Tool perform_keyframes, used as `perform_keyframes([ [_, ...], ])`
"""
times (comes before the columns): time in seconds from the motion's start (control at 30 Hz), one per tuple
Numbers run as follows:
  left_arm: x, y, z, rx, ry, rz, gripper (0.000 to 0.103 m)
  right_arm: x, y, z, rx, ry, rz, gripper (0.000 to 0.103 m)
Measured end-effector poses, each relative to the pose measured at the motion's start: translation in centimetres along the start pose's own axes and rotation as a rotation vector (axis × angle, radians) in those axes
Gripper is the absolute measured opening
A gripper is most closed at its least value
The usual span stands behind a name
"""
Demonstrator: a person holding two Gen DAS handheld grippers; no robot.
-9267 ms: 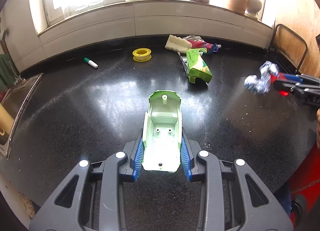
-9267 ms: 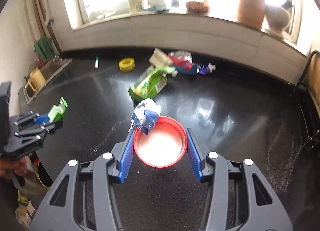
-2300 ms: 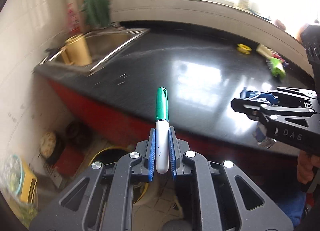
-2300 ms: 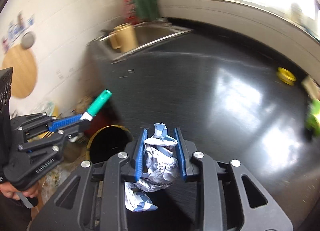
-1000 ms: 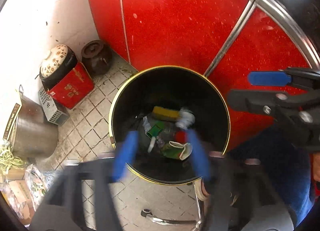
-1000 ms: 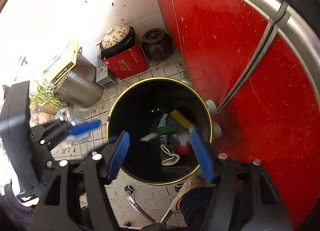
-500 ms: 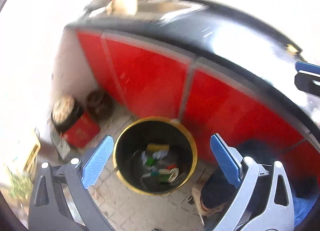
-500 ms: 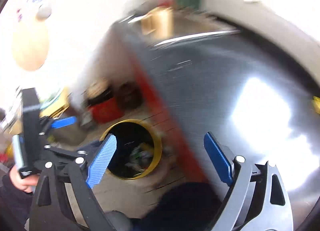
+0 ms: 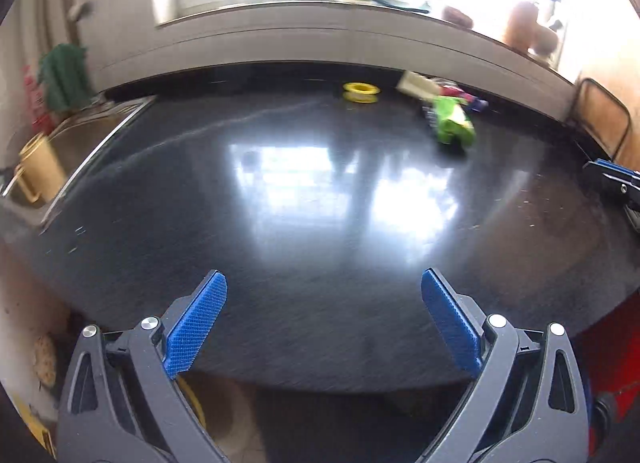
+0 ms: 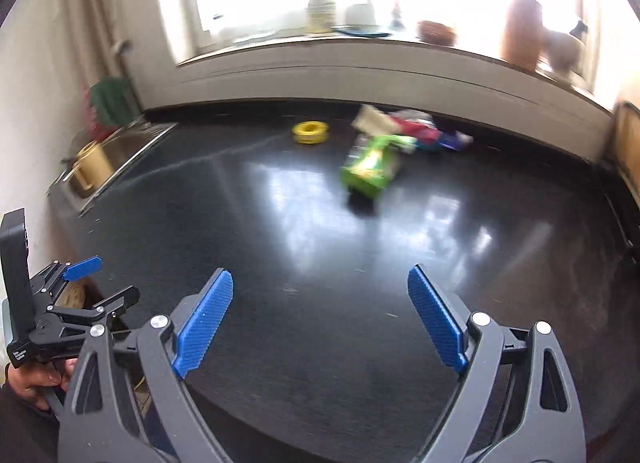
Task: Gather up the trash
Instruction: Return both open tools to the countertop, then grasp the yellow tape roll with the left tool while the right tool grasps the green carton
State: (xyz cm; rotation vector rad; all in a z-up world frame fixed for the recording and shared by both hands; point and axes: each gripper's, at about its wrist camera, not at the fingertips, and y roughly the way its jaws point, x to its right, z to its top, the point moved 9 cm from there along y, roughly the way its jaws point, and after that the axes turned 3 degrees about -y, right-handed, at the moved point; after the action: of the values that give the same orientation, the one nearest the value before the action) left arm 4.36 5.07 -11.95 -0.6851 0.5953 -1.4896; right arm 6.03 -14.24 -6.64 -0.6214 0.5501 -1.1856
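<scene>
The glossy black tabletop (image 9: 320, 199) fills both views, with a sink (image 10: 120, 151) at its left end. The left gripper (image 9: 323, 317) and right gripper (image 10: 320, 313) hang over its near edge, jaws spread wide and empty. At the far side lie a green packet (image 10: 370, 167), crumpled wrappers (image 10: 420, 131) and a yellow tape roll (image 10: 310, 131).

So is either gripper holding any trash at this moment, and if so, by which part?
Nothing is held. The left gripper and right gripper both stand open with only bare countertop between their pads.
</scene>
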Motion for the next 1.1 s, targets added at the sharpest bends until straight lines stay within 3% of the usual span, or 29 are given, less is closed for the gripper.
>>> perform_keyframes([
  [0.1,4.0,1.7,0.2,-0.029,0.037,-0.039,0.095,3.4,-0.6,-1.3,-0.005,0.045,-0.033,0.086],
  [0.23,5.3,3.1,-0.2,-0.053,0.068,-0.049,0.095,5.7,-0.6,-2.4,-0.013,0.088,-0.036,0.086],
  [0.5,3.8,6.6,2.8,-0.079,0.081,-0.004,0.095,5.6,2.0,-1.1,-0.043,0.106,0.013,0.086],
  [0.7,3.4,11.5,8.7,-0.069,0.089,0.007,0.095,5.4,7.4,3.2,-0.083,0.112,0.041,0.086],
  [0.9,3.5,18.8,16.1,-0.054,0.101,0.019,0.095,7.4,14.8,7.2,-0.148,0.197,0.048,0.083],
  [1.1,3.8,25.2,21.1,-0.062,0.083,0.004,0.095,8.4,20.6,9.3,-0.218,0.263,0.087,0.071],
])
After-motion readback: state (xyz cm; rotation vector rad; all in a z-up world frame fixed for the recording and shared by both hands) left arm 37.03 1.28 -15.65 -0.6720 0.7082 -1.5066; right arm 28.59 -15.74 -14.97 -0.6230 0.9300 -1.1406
